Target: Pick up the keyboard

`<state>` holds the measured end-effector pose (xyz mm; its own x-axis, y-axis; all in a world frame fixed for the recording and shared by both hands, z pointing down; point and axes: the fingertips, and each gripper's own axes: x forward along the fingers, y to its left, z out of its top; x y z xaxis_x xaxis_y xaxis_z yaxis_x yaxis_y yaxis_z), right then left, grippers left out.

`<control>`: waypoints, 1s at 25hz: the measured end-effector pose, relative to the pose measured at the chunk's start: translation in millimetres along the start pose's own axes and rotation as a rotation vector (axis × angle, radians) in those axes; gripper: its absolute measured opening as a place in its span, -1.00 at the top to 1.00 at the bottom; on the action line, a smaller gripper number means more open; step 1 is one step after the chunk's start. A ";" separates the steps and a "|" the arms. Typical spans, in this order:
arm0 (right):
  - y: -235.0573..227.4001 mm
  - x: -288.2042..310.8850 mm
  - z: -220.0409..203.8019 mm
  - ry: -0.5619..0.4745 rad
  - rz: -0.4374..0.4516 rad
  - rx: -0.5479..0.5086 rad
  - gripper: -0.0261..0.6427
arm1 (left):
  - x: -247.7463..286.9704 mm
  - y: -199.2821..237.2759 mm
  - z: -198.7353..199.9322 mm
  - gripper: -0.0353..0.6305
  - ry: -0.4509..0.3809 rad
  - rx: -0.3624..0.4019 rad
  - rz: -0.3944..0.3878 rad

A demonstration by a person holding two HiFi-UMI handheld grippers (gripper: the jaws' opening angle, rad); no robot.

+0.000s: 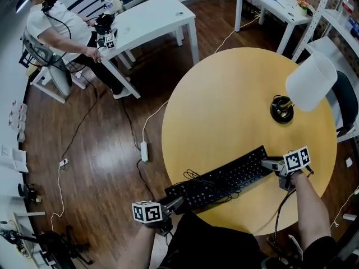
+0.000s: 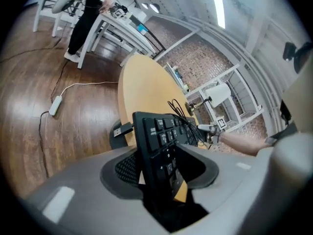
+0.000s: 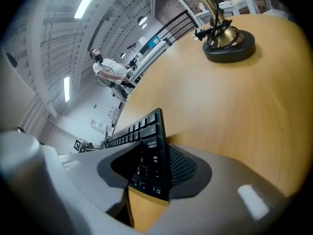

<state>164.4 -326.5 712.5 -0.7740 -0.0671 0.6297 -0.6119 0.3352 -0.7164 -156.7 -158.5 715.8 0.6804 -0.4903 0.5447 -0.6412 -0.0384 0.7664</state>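
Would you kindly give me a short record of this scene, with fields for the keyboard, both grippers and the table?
keyboard: black, across the table's near edge, left end past the rim
cable: loose black loops on the keyboard's left half
left gripper: shut on the keyboard's left end
right gripper: shut on the keyboard's right end
table: round, wooden
lamp: white shade, dark base, apart from the keyboard
background: person seated at a white table
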 end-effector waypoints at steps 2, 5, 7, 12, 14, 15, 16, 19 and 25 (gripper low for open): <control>11.3 -7.3 0.1 -0.039 0.020 -0.002 0.42 | -9.3 -7.0 10.3 0.30 -0.014 0.008 -0.027; 25.2 -14.3 -0.8 -0.074 0.028 -0.008 0.42 | -19.1 -12.7 23.5 0.32 0.002 0.052 -0.030; 31.9 -18.6 -1.4 -0.100 0.012 -0.008 0.42 | -23.5 -15.9 33.1 0.32 -0.004 0.071 -0.021; 45.7 -38.9 3.3 -0.188 -0.024 -0.002 0.42 | -31.9 -36.5 60.3 0.33 -0.033 0.077 -0.047; 53.4 -48.4 8.6 -0.223 -0.028 -0.003 0.42 | -36.8 -47.3 76.6 0.34 -0.050 0.096 -0.055; 57.5 -52.7 12.0 -0.238 -0.030 -0.002 0.42 | -39.3 -52.6 84.9 0.35 -0.056 0.101 -0.057; 62.1 -56.8 15.7 -0.251 -0.033 -0.001 0.42 | -42.1 -57.8 93.2 0.35 -0.062 0.099 -0.060; 80.4 -70.4 29.4 -0.281 -0.029 0.005 0.43 | -52.5 -75.5 120.7 0.35 -0.090 0.082 -0.072; 120.5 -110.1 62.9 -0.337 -0.025 -0.007 0.43 | -71.7 -121.9 172.4 0.34 -0.091 0.146 -0.087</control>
<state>165.6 -337.8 537.9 -0.7701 -0.3816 0.5112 -0.6308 0.3362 -0.6993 -188.5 -268.7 524.7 0.7051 -0.5560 0.4401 -0.6302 -0.2067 0.7484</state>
